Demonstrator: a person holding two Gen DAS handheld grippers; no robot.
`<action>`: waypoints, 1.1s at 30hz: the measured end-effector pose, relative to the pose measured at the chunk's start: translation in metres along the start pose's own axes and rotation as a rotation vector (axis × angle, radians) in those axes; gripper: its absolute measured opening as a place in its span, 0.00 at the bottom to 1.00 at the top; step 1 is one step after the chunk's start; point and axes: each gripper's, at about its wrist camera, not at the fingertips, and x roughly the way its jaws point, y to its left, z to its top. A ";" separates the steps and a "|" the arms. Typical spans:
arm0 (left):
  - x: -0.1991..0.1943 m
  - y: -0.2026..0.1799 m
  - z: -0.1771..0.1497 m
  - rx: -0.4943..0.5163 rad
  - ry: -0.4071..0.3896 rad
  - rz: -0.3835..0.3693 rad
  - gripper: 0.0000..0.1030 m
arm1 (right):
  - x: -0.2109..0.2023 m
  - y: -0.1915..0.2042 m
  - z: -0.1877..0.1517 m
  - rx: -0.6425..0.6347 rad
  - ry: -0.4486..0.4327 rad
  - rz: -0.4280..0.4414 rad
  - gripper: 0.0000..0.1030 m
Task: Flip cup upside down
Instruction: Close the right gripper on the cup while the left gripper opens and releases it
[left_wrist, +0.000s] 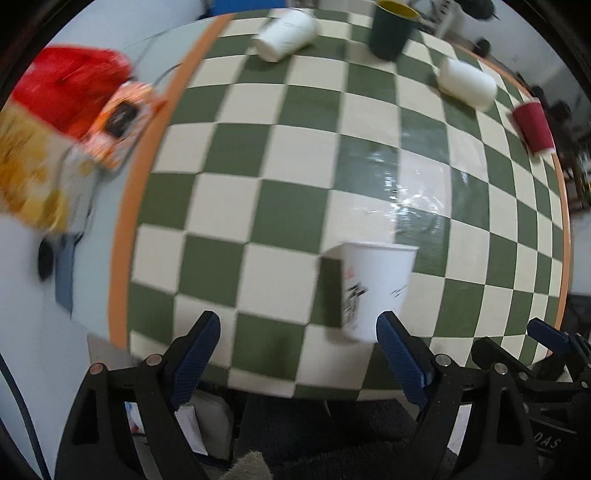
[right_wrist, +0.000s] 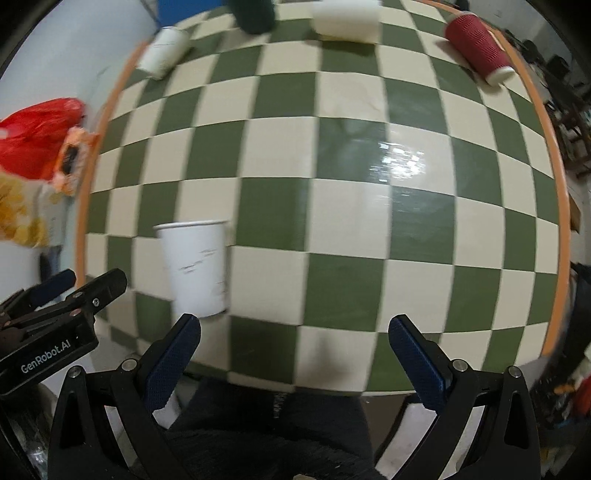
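Cup (left_wrist: 373, 288) white, upright, contents unseen | left fingers (left_wrist: 207, 343) spread | right fingers (right_wrist: 184, 343) spread

Both grippers hang side by side at the near edge, jaws spread wide and holding nothing. The left gripper (left_wrist: 299, 332) points forward with its two blue-padded fingers (left_wrist: 197, 350) well apart, black frame angled outward below them. The right gripper (right_wrist: 295, 336) matches it, its blue fingers (right_wrist: 417, 354) splayed equally wide; each gripper shows at the margin of the other's wrist view, the left at the lower left there, the right at the lower right.
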 end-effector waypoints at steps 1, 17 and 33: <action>-0.004 0.006 -0.004 -0.012 -0.003 -0.001 0.84 | -0.002 0.007 -0.003 -0.013 -0.003 0.009 1.00; 0.063 0.103 -0.003 -0.209 0.061 0.001 0.99 | 0.025 0.161 0.000 -0.889 -0.066 -0.420 1.00; 0.108 0.120 -0.007 -0.204 0.109 -0.012 1.00 | 0.139 0.148 -0.095 -2.627 0.094 -1.032 1.00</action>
